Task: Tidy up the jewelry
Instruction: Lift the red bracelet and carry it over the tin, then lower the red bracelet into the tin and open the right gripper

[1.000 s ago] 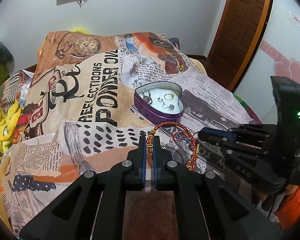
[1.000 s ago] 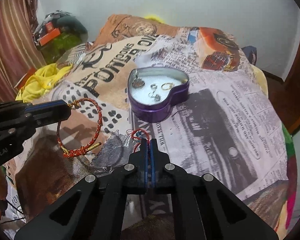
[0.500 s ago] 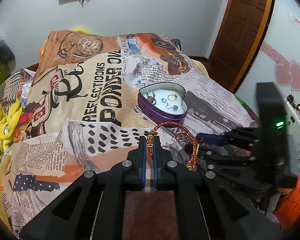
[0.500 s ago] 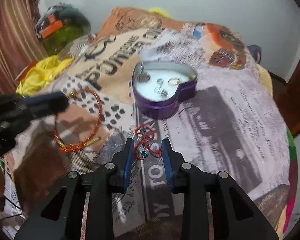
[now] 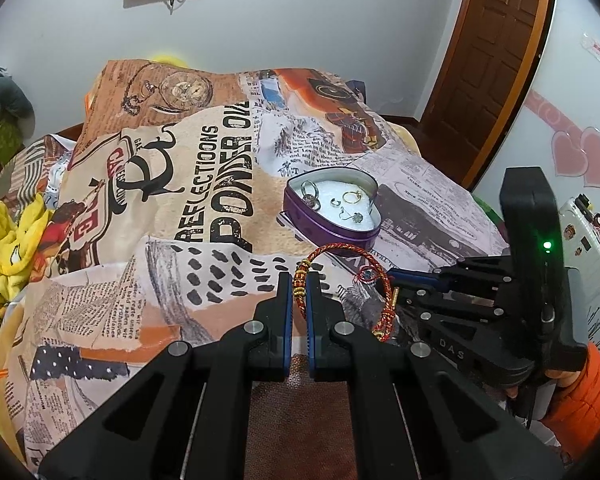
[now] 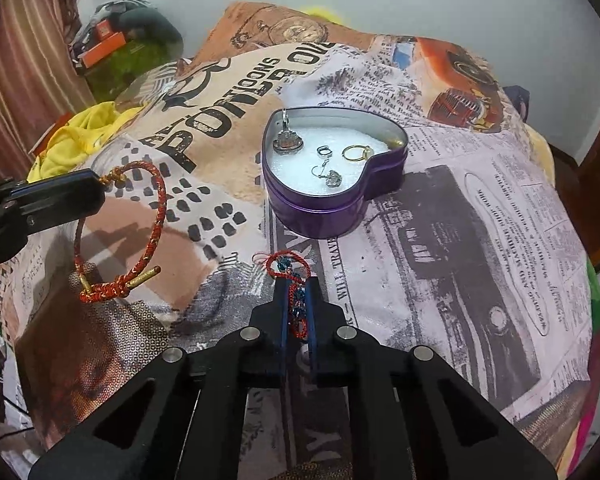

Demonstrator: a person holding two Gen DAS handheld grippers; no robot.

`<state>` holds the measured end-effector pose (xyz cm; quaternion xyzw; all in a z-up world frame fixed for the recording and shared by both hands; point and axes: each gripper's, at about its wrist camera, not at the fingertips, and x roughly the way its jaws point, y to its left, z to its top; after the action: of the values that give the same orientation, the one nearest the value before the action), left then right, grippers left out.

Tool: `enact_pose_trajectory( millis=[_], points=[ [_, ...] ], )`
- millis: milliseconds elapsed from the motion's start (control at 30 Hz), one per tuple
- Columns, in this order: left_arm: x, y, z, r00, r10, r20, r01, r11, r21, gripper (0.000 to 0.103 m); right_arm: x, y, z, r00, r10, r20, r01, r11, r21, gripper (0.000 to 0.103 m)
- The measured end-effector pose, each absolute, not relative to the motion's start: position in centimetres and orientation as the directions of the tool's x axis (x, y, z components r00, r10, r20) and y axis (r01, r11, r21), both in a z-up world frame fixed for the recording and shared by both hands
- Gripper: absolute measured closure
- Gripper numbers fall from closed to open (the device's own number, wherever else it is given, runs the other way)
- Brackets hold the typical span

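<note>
On the bed's newsprint blanket (image 6: pixel 460 208) one heart-shaped purple tin (image 6: pixel 332 204) is sitting mid-bed, while the left gripper (image 5: pixel 299 280) is pinching one red braided bracelet (image 6: pixel 140 240) and the right gripper (image 6: pixel 296 300) is clamping one small red-and-blue charm cord (image 6: pixel 290 270).

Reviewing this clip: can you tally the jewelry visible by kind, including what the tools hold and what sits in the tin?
Red braided cord bracelets: 2, a large red-and-gold one in the left tool and a small red-and-blue one in the right tool.
Gold ring in the purple heart-shaped tin: 1.
Silver pieces in the tin, kind unclear: 3.
Total: 6.
</note>
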<state>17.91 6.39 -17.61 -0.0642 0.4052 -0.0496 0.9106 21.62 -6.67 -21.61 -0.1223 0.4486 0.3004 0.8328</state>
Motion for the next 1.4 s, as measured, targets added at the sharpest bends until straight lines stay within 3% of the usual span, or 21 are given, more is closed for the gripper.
enact_pose_trajectory(
  millis=[700,1400],
  points=[
    [19.6,6.3,-15.0,0.716,-0.13,-0.686,0.04,0.988,-0.146,0.099,21.2,-8.3,-14.1,0.571,0.466,-0.676,-0.593,0.803,0.052,0.096],
    [27.3,5.1,-16.7,0.695,-0.115,-0.71,0.066,0.993,-0.096,0.099,26.1,-8.1,-13.5,0.614,0.466,-0.637,-0.547,0.833,0.082,0.096]
  ],
)
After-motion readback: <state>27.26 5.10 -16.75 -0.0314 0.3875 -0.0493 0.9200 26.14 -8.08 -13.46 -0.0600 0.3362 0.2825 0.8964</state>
